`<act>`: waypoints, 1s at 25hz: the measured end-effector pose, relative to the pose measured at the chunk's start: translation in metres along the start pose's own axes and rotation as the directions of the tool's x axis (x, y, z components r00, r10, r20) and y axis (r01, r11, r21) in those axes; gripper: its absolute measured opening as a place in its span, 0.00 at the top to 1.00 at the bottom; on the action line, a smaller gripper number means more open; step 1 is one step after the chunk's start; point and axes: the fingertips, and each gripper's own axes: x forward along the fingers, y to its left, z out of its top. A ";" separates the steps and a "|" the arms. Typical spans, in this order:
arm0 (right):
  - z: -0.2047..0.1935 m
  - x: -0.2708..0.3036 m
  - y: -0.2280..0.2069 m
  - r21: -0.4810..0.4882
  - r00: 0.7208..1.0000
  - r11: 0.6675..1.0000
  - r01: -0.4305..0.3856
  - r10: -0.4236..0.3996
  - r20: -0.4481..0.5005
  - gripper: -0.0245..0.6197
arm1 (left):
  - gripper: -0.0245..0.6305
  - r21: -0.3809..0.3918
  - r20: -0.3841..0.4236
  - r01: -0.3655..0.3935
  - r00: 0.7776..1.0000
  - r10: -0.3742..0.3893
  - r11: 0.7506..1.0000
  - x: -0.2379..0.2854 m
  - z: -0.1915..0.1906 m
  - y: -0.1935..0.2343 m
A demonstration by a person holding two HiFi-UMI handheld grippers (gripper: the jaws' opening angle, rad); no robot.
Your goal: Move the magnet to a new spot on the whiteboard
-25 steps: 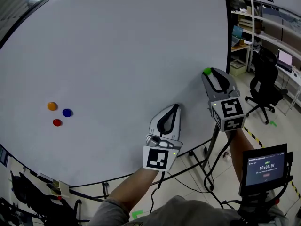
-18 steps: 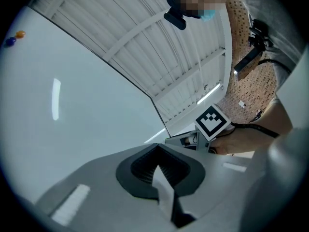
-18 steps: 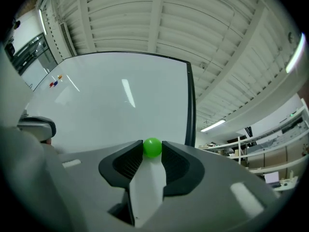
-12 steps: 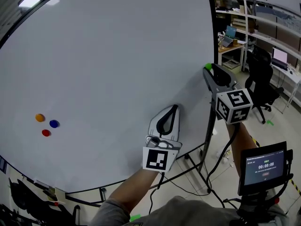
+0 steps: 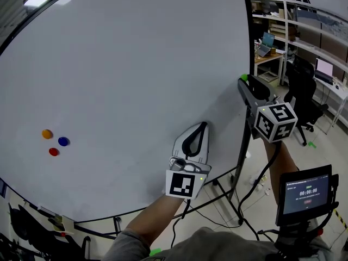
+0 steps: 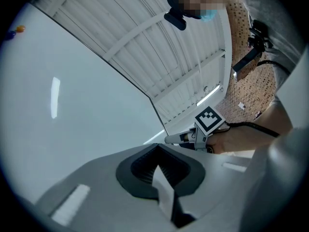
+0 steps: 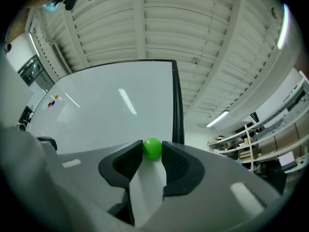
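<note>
**Green magnet held at the edge of the whiteboard**

The right gripper [image 5: 247,85] has a green magnet [image 5: 244,78] pinched at the very tips of its two fingers. In the right gripper view the round green magnet [image 7: 153,148] sits snug between the two dark pads [image 7: 129,162], with one pad pressed on each side. The fingers are only a little way apart, just as wide as the magnet.

The green magnet is up by the right edge of the big whiteboard [image 5: 136,64], about halfway up that edge. It is hard to tell if the magnet touches the whiteboard or is just in front of it.

The left gripper [image 5: 202,125] is in front of the lower part of the whiteboard, near its bottom edge. Its fingers are closed together and nothing is between them. The left gripper view shows the two pads [image 6: 140,164] meeting at the tip.

Far over on the left side of the whiteboard are three small magnets in a tight bunch: an orange magnet [image 5: 47,134], a blue magnet [image 5: 63,141] and a red magnet [image 5: 54,151]. They are well apart from both grippers.

Past the right edge of the whiteboard stands a black office chair [image 5: 304,99].
</note>
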 end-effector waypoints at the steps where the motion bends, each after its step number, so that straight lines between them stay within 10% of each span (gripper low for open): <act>1: 0.000 0.000 0.000 -0.002 1.000 1.000 0.002 -0.002 0.001 0.75 | 0.96 0.000 0.000 -0.001 1.000 0.001 1.000 0.000 0.000 0.001; 14: 0.008 -0.009 0.012 -0.215 0.997 0.973 0.082 -0.083 0.005 0.72 | 0.96 -0.010 -0.020 -0.029 0.999 0.029 1.000 -0.004 -0.001 0.018; 25: 0.022 -0.003 0.139 -0.246 0.994 0.965 -0.087 0.100 0.042 0.82 | 0.96 0.038 -0.049 -0.149 0.987 0.151 0.988 -0.048 0.044 0.073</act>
